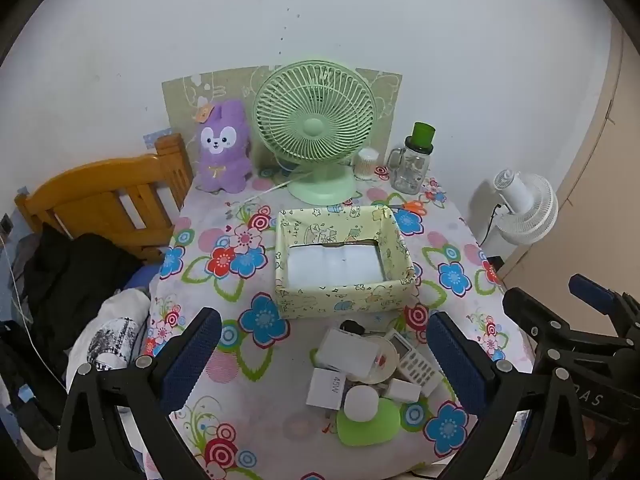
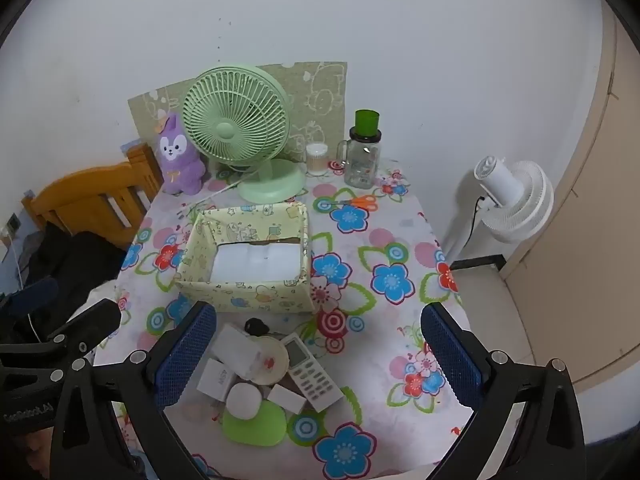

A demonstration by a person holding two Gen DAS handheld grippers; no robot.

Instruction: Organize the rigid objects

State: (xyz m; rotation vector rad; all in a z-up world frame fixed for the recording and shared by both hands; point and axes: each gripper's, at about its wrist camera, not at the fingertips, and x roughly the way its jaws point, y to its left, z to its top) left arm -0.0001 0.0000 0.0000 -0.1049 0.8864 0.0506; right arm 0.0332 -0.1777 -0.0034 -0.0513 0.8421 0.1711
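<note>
A pile of small rigid objects lies near the table's front edge: a white remote [image 1: 416, 362] [image 2: 314, 372], a white 45W charger [image 1: 328, 388] [image 2: 218, 378], a white round cap [image 1: 361, 402] [image 2: 244, 400], a flat green piece [image 1: 370, 424] [image 2: 256, 424], a round cream tin [image 2: 270, 362] and a black key fob [image 2: 256, 326]. Behind the pile stands an open yellow patterned box [image 1: 344, 298] [image 2: 248, 290] with a white liner. My left gripper [image 1: 326, 364] hovers open above the pile, holding nothing. My right gripper [image 2: 318, 360] is open and empty too, beside the left one.
At the back of the floral tablecloth [image 1: 452, 276] stand a green desk fan [image 1: 316, 128], a purple plush [image 1: 222, 148], a cotton-swab jar [image 1: 366, 162], a glass jar with green lid [image 1: 414, 160] and orange scissors [image 2: 358, 203]. A wooden headboard [image 1: 108, 196] is left, a white floor fan [image 2: 512, 200] right.
</note>
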